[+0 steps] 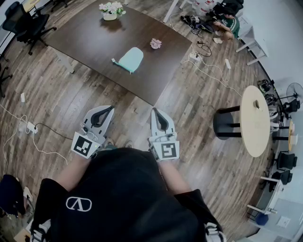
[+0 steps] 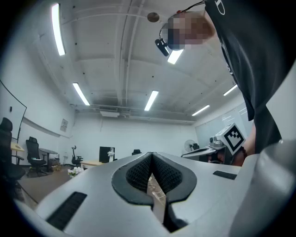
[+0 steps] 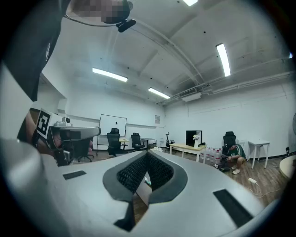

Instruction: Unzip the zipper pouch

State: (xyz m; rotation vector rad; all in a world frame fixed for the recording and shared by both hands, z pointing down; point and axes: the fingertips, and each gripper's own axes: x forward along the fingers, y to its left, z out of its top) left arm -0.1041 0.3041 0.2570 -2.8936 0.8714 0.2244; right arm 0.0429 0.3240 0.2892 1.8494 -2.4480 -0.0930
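Observation:
A light teal zipper pouch [image 1: 130, 59] lies flat on the dark wooden table [image 1: 90, 38], far ahead of both grippers. My left gripper [image 1: 111, 108] is held close to my body above the floor, tips pointing towards the table, jaws shut with nothing between them. Beside it, my right gripper [image 1: 155, 111] is also shut and empty. In the left gripper view the left gripper's [image 2: 151, 154] tips meet. The right gripper view shows the right gripper's [image 3: 148, 152] tips touching too. Neither gripper view shows the pouch.
On the table stand a white pot of flowers [image 1: 111, 10] at the far edge and a small pink object [image 1: 155, 43]. A round light side table [image 1: 255, 120] stands on the right. Office chairs [image 1: 26, 23] are at the left. Cables [image 1: 208, 71] cross the floor. A person [image 1: 227, 21] crouches far off.

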